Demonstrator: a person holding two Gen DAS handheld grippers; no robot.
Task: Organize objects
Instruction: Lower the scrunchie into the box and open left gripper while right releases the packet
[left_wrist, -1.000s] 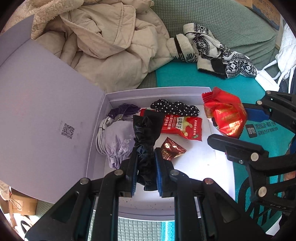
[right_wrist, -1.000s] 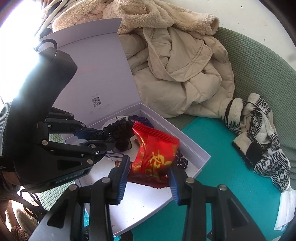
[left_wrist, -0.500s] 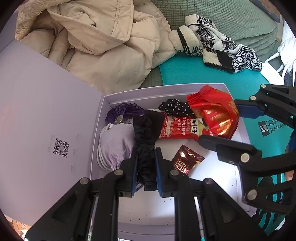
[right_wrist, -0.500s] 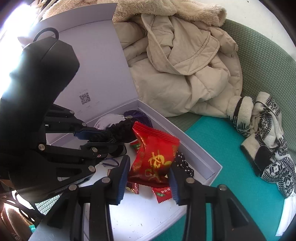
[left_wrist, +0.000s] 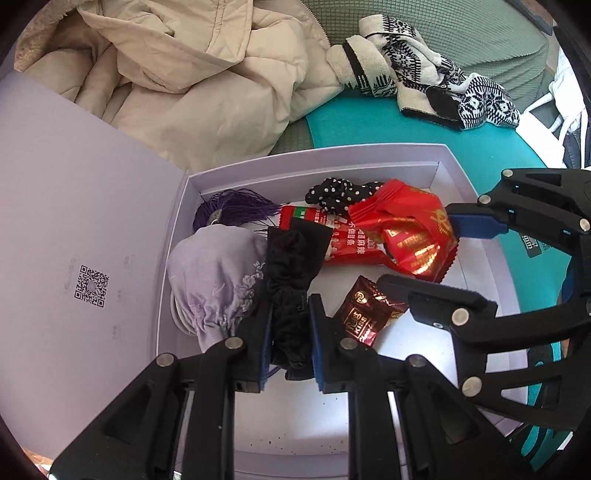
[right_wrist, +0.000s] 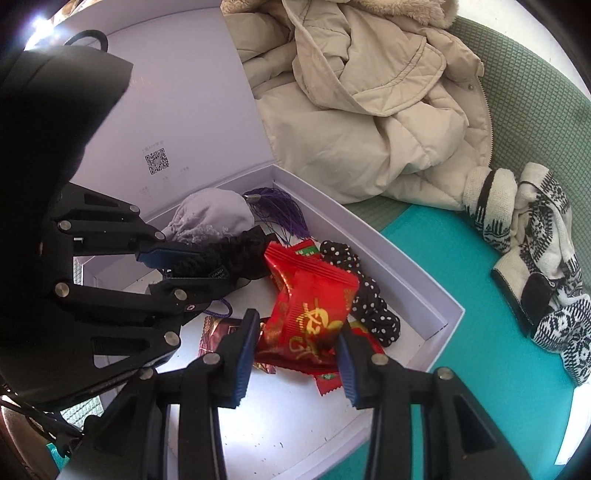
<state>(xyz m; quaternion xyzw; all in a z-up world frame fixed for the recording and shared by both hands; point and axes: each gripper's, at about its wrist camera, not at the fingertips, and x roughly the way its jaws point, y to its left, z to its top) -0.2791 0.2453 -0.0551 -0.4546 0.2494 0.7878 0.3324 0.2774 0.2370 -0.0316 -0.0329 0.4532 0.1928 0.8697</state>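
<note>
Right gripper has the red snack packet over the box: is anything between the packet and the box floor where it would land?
Yes. The red snack packet, held by the right gripper, hangs over the long red wrapper and polka-dot scrunchie; bare box floor lies nearer the camera.

A QR code (left_wrist: 91, 286) sits on the lid (left_wrist: 74, 206), frame left. The small brown wrapper (left_wrist: 364, 314), lower centre, reads "Kiss". The red packets' Chinese print is not legible.

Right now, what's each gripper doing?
Left gripper: shut on the black scrunchie.
Right gripper: shut on the red snack packet.
</note>
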